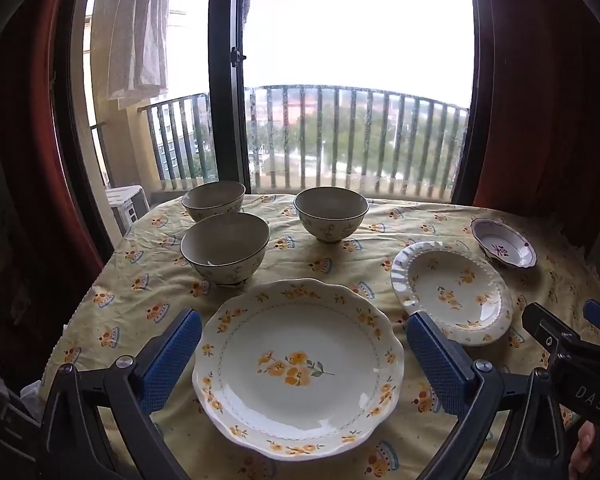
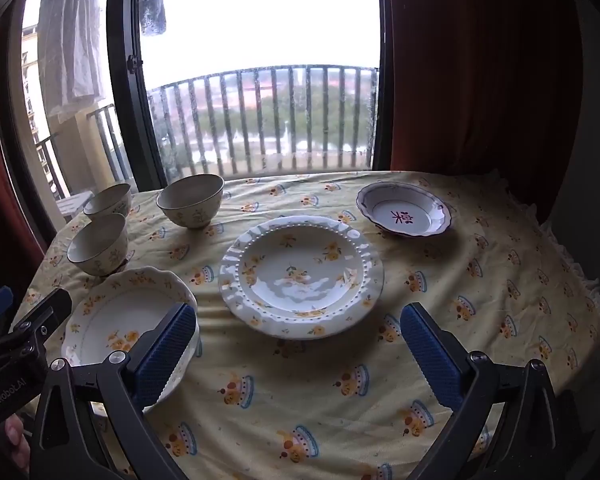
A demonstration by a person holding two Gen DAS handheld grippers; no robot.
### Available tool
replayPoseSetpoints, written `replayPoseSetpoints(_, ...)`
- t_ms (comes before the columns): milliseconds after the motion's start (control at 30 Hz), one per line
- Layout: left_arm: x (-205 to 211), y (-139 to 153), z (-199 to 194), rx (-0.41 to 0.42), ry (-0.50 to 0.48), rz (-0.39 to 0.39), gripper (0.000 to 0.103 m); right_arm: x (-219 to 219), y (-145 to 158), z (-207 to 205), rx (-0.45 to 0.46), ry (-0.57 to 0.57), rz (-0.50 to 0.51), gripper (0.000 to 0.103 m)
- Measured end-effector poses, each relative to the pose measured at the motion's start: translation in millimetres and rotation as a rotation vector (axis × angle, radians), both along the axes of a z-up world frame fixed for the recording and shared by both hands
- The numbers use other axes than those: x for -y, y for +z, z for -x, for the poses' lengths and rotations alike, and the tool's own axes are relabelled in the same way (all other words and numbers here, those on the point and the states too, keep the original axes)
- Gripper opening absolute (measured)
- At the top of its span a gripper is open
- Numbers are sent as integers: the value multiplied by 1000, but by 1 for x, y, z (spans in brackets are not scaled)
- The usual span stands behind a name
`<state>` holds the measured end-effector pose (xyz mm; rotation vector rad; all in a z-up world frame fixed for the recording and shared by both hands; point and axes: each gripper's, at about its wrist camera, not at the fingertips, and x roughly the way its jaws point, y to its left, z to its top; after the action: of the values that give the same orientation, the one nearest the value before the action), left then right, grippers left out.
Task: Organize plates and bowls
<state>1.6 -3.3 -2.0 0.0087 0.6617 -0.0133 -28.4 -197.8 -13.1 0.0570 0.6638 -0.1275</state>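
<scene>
A large scalloped plate with yellow flowers [image 1: 298, 368] lies at the near edge of the table, between the open fingers of my left gripper [image 1: 300, 354]; it also shows in the right wrist view [image 2: 112, 320]. A beaded-rim deep plate [image 1: 454, 294] [image 2: 300, 276] lies to its right. A small dish with a red character [image 1: 504, 246] [image 2: 406, 210] sits far right. Three floral bowls [image 1: 225, 250] [image 1: 214, 198] [image 1: 331, 212] stand at the back left. My right gripper [image 2: 298, 346] is open and empty, held above the cloth just short of the beaded plate.
A yellow patterned cloth [image 2: 340, 392] covers the round table. Behind it are a window with a dark frame [image 1: 226, 80], a balcony railing and red curtains [image 2: 480, 80]. The right gripper's body [image 1: 572, 352] shows at the right of the left wrist view.
</scene>
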Motion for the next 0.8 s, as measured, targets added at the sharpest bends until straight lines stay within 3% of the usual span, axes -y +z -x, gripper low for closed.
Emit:
replayPoseSetpoints(67, 8, 5, 8, 39, 3, -15, 103, 3, 1, 1, 9, 2, -48, 103)
replayPoseSetpoints(367, 8, 3, 13, 45, 22, 32, 103, 4, 11, 8, 29, -14, 13, 103)
replayPoseSetpoints(800, 15, 1, 17, 48, -11, 25, 103, -1, 7, 17, 28, -16, 59, 103)
